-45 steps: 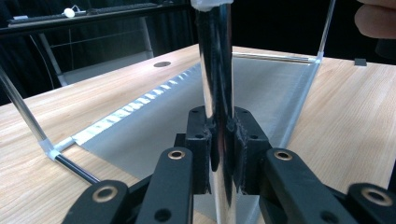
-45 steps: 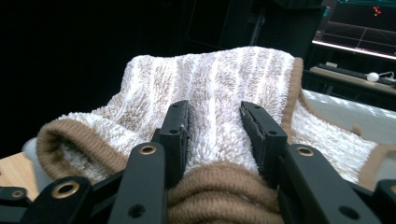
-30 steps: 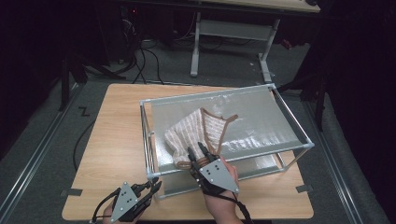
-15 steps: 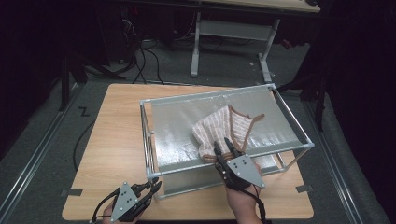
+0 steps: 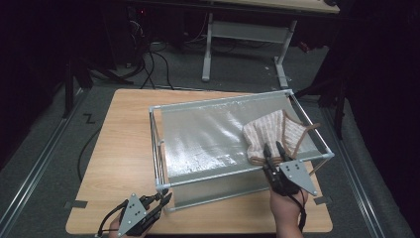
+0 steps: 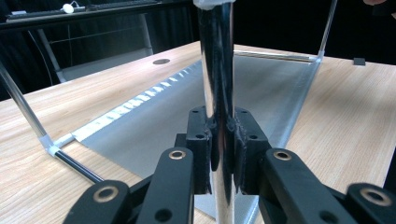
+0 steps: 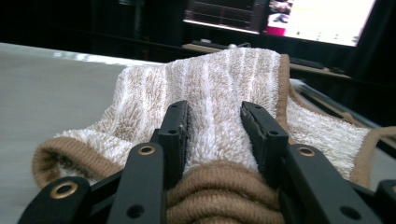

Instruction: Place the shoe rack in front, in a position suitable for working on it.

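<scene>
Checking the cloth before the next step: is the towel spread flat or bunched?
Bunched: the towel lies crumpled on the rack's sheet, its brown hem gathered between the right gripper jaws.

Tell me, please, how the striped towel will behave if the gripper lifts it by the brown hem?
The striped towel lies crumpled on the rack's sheet, so it is probably floppy and would hang. Its thick looped pile suggests little slipping in the right gripper, which pinches its bunched hem.
</scene>
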### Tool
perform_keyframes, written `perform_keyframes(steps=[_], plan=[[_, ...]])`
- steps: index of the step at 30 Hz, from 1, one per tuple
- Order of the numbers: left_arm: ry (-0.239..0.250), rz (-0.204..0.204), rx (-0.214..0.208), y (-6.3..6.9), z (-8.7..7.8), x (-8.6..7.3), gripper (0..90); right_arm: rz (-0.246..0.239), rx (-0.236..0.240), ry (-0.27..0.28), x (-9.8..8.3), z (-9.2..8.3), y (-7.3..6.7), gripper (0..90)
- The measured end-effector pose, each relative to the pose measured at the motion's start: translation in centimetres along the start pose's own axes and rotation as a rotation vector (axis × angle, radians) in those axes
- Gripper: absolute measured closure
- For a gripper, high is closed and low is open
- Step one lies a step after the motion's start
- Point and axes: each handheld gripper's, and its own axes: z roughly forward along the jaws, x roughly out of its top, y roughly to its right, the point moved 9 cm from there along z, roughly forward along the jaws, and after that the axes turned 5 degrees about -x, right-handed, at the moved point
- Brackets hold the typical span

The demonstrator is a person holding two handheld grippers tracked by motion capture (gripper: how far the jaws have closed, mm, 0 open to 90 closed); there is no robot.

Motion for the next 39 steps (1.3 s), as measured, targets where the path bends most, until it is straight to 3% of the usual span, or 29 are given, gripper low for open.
perform_keyframes(steps=[13, 19, 26, 32, 36, 39], plan=[[0.0, -0.002, 0.001, 0.0, 0.0, 0.0, 78.9, -0.001, -0.148, -0.012, -0.5, 0.1, 6.7, 60.8], [-0.003, 0.004, 0.006, 0.0, 0.0, 0.0, 78.8, 0.014, -0.178, -0.017, -0.7, -0.2, 9.2, 59.9], [-0.001, 0.012, 0.013, -0.2, 0.0, 0.0, 78.6, 0.036, -0.15, -0.026, -1.0, 0.1, 9.0, 60.5], [-0.002, -0.014, 0.041, -1.2, 0.0, -0.2, 78.8, 0.04, -0.126, -0.033, -1.0, 1.0, 8.4, 61.5], [0.003, -0.03, 0.036, -1.5, 0.0, -0.2, 79.0, 0.049, -0.118, -0.029, -0.9, 1.6, 7.9, 61.2], [0.003, -0.023, 0.039, -1.5, 0.0, -0.2, 79.0, 0.054, -0.113, -0.018, -0.8, 1.7, 7.4, 60.3]])
